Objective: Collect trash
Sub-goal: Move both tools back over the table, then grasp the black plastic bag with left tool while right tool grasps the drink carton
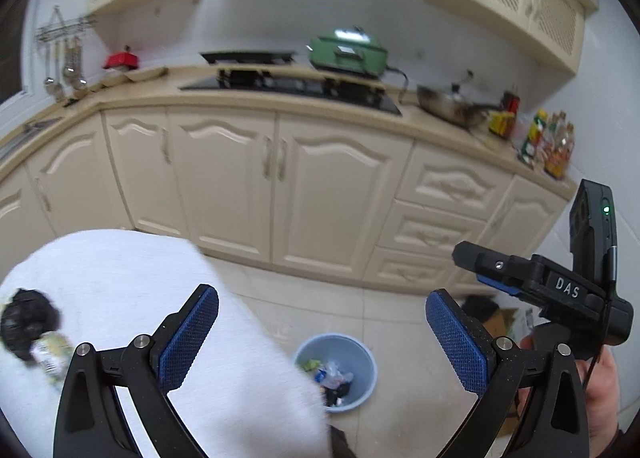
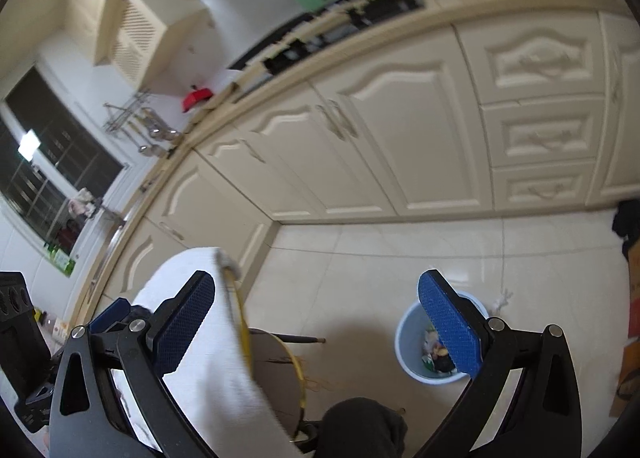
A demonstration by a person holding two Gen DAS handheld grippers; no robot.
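One blue bin (image 1: 335, 372); two tongs (image 1: 322, 342) (image 2: 316, 328) gape empty.

Both tools are tilted downward with jaws spread wide — nothing between the blue pads. Left tool (image 1: 322, 332), right tool (image 2: 316, 322); a hand (image 1: 600, 382) grips the right tool's handle.

The bin (image 1: 335, 372) is pale blue, with scraps of white, green and black inside (too blurred to name). At its 9 o'clock lies a white cloth (image 1: 132, 290) bearing a black crumpled lump (image 1: 28, 322). Both grippers carry 2 blue pads (image 1: 190, 338) with a fine diamond-grid texture on black frames. The cabinets (image 1: 332, 194) are cream, the upper doors lattice-patterned. On the beige counter, at 12 o'clock, sits a green cooker (image 1: 348, 52); at 10 o'clock, a red object (image 1: 122, 60).
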